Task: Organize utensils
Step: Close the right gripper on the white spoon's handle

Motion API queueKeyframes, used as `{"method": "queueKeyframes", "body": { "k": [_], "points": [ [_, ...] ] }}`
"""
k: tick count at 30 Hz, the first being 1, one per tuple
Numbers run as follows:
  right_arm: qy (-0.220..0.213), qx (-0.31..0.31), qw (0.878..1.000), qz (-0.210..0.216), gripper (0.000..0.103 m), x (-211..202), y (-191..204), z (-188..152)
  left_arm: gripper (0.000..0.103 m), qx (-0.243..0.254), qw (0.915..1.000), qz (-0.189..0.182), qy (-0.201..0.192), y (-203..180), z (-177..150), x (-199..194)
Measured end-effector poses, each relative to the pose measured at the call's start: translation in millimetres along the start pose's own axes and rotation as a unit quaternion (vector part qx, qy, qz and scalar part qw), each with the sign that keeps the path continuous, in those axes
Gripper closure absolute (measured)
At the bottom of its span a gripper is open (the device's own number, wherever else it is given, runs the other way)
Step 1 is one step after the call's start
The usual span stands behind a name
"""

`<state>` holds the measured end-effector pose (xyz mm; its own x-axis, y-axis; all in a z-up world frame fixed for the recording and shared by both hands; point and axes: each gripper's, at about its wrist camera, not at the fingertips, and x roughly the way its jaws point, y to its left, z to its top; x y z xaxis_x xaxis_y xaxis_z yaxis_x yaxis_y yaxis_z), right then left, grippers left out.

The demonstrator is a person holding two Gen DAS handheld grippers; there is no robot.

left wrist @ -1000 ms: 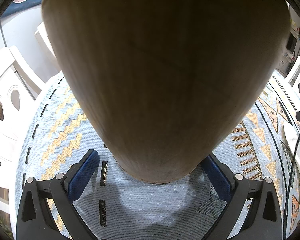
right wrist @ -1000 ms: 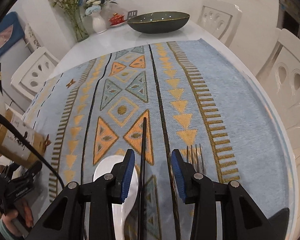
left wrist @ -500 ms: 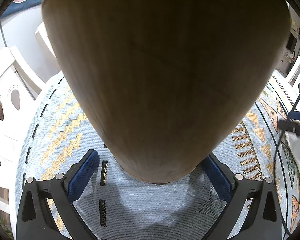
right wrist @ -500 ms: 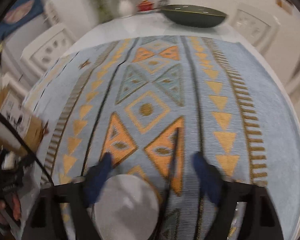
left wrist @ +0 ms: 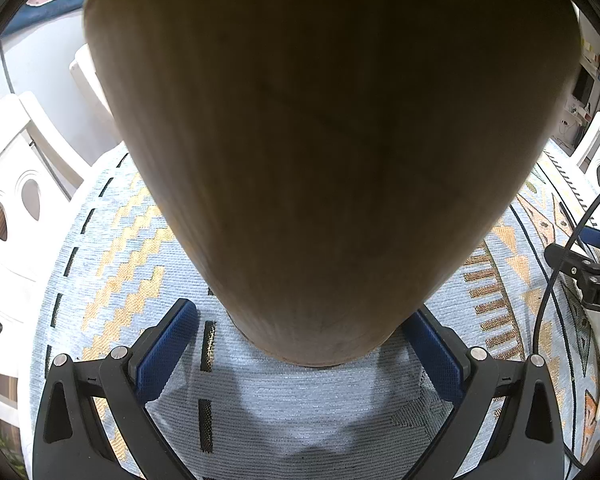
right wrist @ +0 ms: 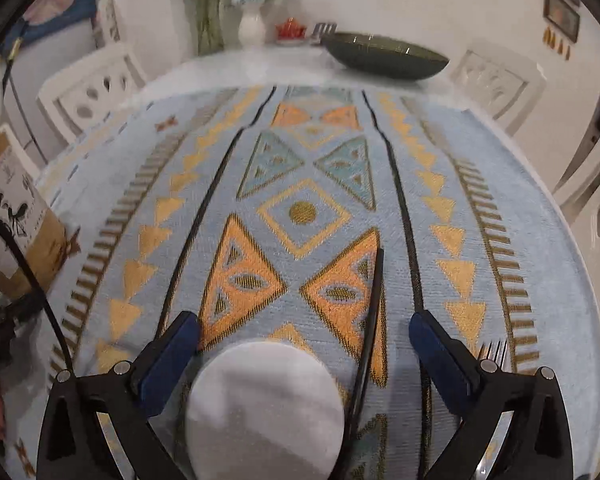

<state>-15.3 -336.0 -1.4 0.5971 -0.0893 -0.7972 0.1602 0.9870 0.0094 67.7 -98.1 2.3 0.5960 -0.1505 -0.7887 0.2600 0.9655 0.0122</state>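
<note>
The left tool [left wrist: 300, 344] clamps a smooth wooden cylindrical holder [left wrist: 332, 140] standing on the woven patterned cloth [right wrist: 520, 208]. The right tool [right wrist: 304, 344], jaws just spread wide and empty, straddles a white rounded spoon [right wrist: 264, 408] and thin black chopsticks [right wrist: 374, 304]; a metal fork [right wrist: 494, 354] lies beside.

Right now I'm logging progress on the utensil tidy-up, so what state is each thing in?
wooden holder: upright on the cloth, between the left gripper's pads.
left gripper: wide around the holder's base; contact unclear.
right gripper: open, jaws just opened, holding nothing.
white spoon: lying on the cloth between the jaws.
black chopstick: lying flat, free.
fork: lying beside the right finger.
</note>
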Motion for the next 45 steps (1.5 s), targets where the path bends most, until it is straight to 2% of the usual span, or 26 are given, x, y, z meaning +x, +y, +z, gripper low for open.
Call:
{"method": "queueKeyframes", "body": {
  "k": [45],
  "points": [
    [-0.003, 0.002, 1.000, 0.001, 0.000, 0.3, 1.6, -0.7, 0.000, 0.005, 1.0000, 0.008, 0.001, 1.0, 1.0, 1.6]
  ]
}}
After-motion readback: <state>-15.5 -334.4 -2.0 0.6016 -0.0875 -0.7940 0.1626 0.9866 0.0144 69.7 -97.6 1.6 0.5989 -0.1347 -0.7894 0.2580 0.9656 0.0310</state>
